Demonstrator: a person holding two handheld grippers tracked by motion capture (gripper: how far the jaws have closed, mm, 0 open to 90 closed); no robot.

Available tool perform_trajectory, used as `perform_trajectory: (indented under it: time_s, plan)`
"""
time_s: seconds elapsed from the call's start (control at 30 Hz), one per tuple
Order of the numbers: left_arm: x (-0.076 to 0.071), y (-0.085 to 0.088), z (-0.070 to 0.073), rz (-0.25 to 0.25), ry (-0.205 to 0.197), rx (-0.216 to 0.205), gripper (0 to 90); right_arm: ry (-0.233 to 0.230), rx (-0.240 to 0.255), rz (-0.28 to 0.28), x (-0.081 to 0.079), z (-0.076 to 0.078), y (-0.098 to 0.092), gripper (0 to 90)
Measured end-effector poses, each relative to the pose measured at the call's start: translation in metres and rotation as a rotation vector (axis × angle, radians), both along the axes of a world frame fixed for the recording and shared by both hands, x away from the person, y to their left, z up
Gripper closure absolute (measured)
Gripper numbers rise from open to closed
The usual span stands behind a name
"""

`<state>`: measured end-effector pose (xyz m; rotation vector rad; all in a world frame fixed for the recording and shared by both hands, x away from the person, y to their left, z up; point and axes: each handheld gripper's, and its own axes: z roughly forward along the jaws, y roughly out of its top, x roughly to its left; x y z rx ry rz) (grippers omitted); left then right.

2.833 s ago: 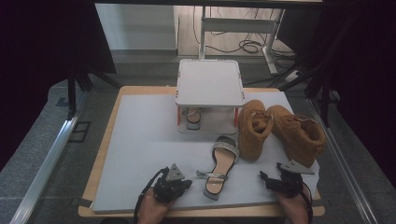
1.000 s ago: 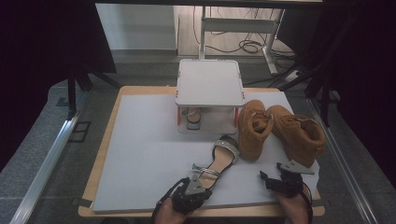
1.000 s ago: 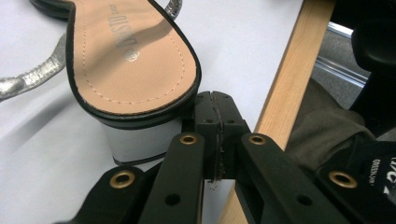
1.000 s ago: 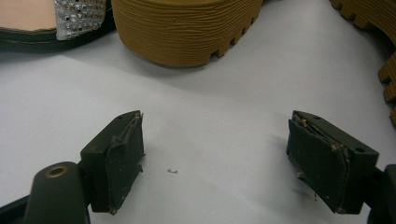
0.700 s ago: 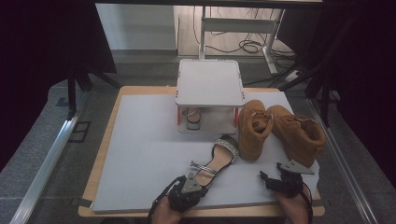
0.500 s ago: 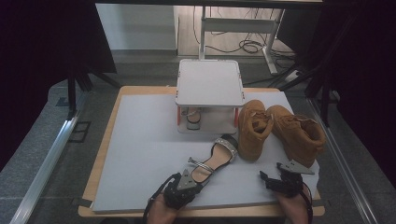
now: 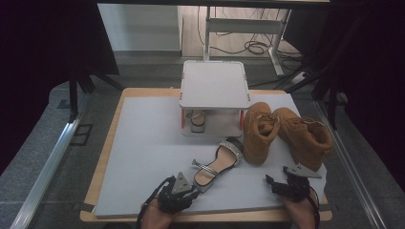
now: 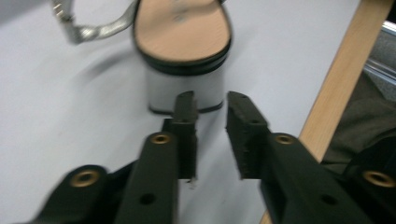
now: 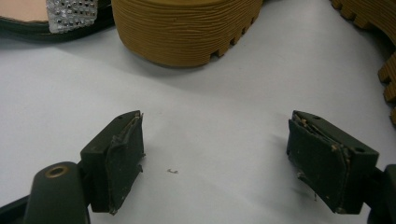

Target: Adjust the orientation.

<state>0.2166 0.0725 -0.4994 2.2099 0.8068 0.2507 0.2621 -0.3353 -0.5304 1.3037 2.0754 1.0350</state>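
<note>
The sandal lies flat on the grey mat that covers the bench, near the front edge. It runs slantwise: its heel points toward the person's left hand, and its toe, with a sparkly band across it, lies just beside the near boot. A silver ankle strap loops off to one side of the heel.

The left gripper sits just behind the sandal's heel. In the left gripper view its jaws have just been opening: they stand a little apart with nothing between them, their tips right at the block heel but no longer pressing on it. So the sandal is released and rests on the mat by its own weight.

The right gripper rests near the front right corner of the mat, in front of the far boot. The right gripper view shows its jaws spread wide over bare mat, gripping nothing. Ahead of them are the ridged sole of the near boot and, at the upper left, the sandal's sparkly band.

The two tan boots stand side by side on the right of the mat, touching or nearly so. Behind the sandal a small white stand holds a second sandal under its top shelf.
</note>
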Motion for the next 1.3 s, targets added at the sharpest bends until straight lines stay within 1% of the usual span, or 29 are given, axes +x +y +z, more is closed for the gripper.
perform_trajectory:
  time_s: [0.03,0.07,0.1,0.17,0.23,0.3,0.33,0.37,0.4,0.43,0.47,0.5,0.57,0.63,0.67,0.7,0.73,0.87,1.0,1.3]
  plan:
    - [0.0,0.0,0.0,0.0,0.0,0.0,65.9,0.0,0.0,0.0,0.0,0.0,0.0,19.6]
    - [0.001,0.002,0.0,0.008,0.001,-0.003,65.9,0.0,0.0,0.0,0.0,0.0,0.0,19.6]
    - [0.003,0.003,-0.001,0.019,0.011,-0.006,59.7,0.0,0.0,-0.001,0.0,0.0,0.0,19.6]
    - [0.004,0.002,-0.001,0.024,0.016,-0.008,54.6,0.0,0.0,-0.001,0.0,0.0,0.0,19.6]
    - [0.008,0.002,-0.002,0.03,0.036,-0.009,52.9,0.0,0.0,-0.001,0.0,0.0,0.0,19.6]
    - [0.011,0.0,-0.005,0.055,0.04,0.001,46.0,0.0,0.0,-0.001,0.0,0.0,0.0,19.7]
    - [0.014,0.0,-0.006,0.066,0.05,-0.004,42.5,0.0,0.0,0.0,0.0,0.0,0.0,19.6]
    - [0.014,0.0,-0.006,0.066,0.05,-0.004,40.3,0.0,0.0,0.0,0.0,0.0,0.0,19.6]
    - [0.016,0.0,-0.006,0.069,0.049,-0.011,40.3,0.0,0.0,0.0,0.0,0.0,0.0,19.7]
    - [0.018,-0.001,-0.007,0.069,0.055,-0.023,38.1,0.0,0.0,0.0,0.0,0.0,0.0,19.6]
    - [0.019,-0.002,-0.007,0.067,0.061,-0.031,38.1,0.0,0.0,0.0,0.0,0.0,0.0,19.6]
    - [0.022,-0.003,-0.007,0.064,0.062,-0.035,36.1,0.0,0.0,0.0,0.0,0.0,0.0,19.7]
    - [0.025,-0.005,-0.008,0.073,0.066,-0.049,32.5,0.0,0.0,0.0,0.0,0.0,0.0,19.6]
    - [0.028,-0.007,-0.008,0.073,0.073,-0.051,29.2,0.0,0.0,0.0,0.0,0.0,0.0,19.7]
    - [0.031,-0.011,-0.009,0.074,0.083,-0.051,28.4,0.0,0.0,0.0,0.0,0.0,0.0,19.7]
    - [0.032,-0.012,-0.009,0.063,0.085,-0.041,27.6,0.0,0.0,0.0,0.0,0.0,0.0,19.7]
    - [0.032,-0.012,-0.009,0.063,0.085,-0.041,25.3,0.0,0.0,0.0,0.0,0.0,0.0,19.7]
    - [0.037,-0.019,-0.011,0.044,0.082,-0.022,23.3,0.0,0.0,0.0,0.0,0.0,0.0,19.7]
    - [0.044,-0.028,-0.013,0.04,0.075,-0.002,23.4,0.0,0.0,0.0,0.0,0.0,0.0,19.7]
    - [0.054,-0.041,-0.015,0.029,0.067,0.001,24.7,0.0,0.0,0.0,0.0,0.0,0.0,19.7]
